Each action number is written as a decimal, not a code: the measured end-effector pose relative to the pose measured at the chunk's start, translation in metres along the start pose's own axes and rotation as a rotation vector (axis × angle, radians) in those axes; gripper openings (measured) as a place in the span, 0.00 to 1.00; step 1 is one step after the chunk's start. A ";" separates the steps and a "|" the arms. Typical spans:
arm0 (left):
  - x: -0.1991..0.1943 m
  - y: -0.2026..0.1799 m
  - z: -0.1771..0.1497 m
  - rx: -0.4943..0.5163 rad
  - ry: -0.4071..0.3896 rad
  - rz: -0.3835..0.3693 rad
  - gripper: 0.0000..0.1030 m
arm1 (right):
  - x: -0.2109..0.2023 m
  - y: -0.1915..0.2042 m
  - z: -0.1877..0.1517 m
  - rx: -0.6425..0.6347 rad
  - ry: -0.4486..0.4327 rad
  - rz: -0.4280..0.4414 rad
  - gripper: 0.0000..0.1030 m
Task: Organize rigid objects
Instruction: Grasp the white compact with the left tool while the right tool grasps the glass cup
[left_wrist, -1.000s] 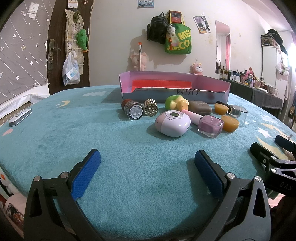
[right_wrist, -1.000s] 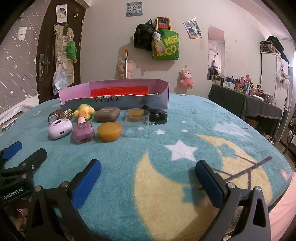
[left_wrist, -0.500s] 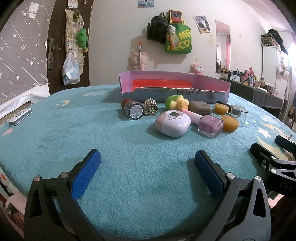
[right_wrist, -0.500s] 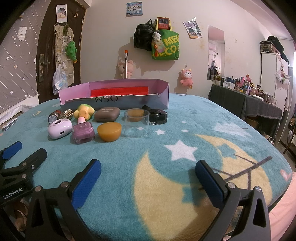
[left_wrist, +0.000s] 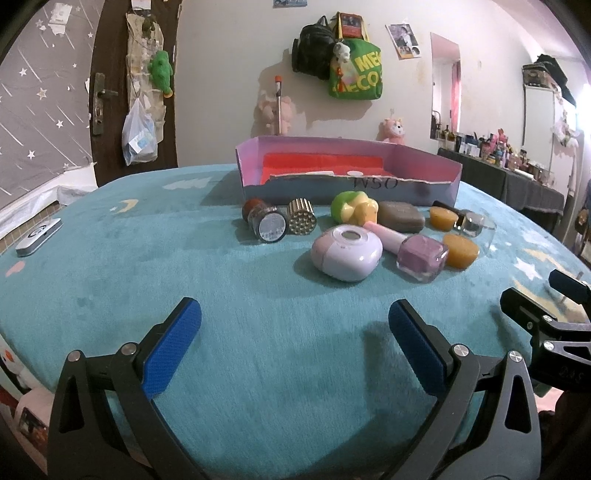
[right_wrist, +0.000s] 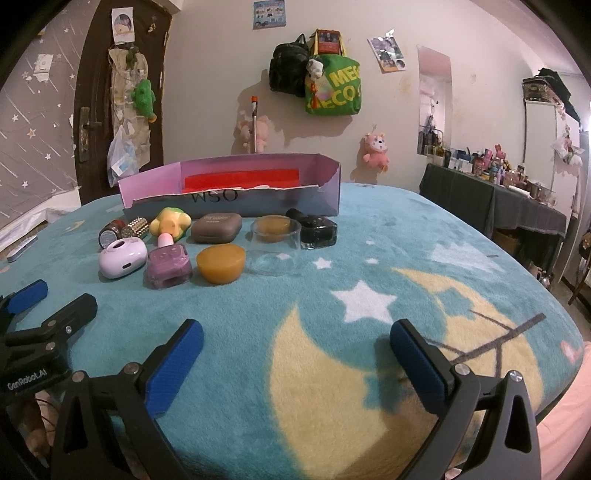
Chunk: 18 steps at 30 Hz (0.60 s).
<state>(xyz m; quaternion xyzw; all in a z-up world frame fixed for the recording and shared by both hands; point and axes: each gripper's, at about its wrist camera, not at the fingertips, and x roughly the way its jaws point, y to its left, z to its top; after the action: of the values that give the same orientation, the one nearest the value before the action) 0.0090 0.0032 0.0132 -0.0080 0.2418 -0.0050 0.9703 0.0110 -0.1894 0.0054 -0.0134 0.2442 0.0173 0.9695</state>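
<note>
Several small objects lie on the teal blanket in front of a pink cardboard box (left_wrist: 347, 164) (right_wrist: 229, 184) with a red lining. They include a white oval case (left_wrist: 346, 253) (right_wrist: 123, 257), a purple nail-polish bottle (left_wrist: 421, 254) (right_wrist: 168, 264), an amber puck (left_wrist: 461, 250) (right_wrist: 221, 264), a brown case (left_wrist: 400, 216) (right_wrist: 217, 228), a clear glass cup (right_wrist: 275, 242), a black bottle (right_wrist: 317, 229), a yellow-green toy (left_wrist: 354, 207) (right_wrist: 170, 220) and two small jars (left_wrist: 267, 223). My left gripper (left_wrist: 294, 332) is open and empty, well short of them. My right gripper (right_wrist: 295, 350) is open and empty over the moon pattern.
A silver flat device (left_wrist: 38, 236) lies at the blanket's left edge. A dark side table (right_wrist: 491, 195) with bottles stands at the right. A door (right_wrist: 110, 99) and hanging bags (right_wrist: 328, 81) are on the far wall. The blanket falls away at the near and right edges.
</note>
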 end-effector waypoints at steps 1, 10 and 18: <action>0.002 0.000 0.001 0.000 0.004 -0.005 1.00 | -0.002 -0.001 0.003 -0.004 -0.003 0.001 1.00; 0.012 -0.002 0.025 0.008 0.074 -0.059 1.00 | 0.004 -0.001 0.030 -0.006 -0.001 -0.006 1.00; 0.024 -0.008 0.039 0.054 0.173 -0.096 1.00 | 0.022 -0.013 0.045 0.029 0.066 0.001 1.00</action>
<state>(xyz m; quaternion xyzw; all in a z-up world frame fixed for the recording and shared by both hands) 0.0487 -0.0043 0.0362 0.0070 0.3240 -0.0589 0.9442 0.0523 -0.2000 0.0347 0.0004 0.2764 0.0140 0.9609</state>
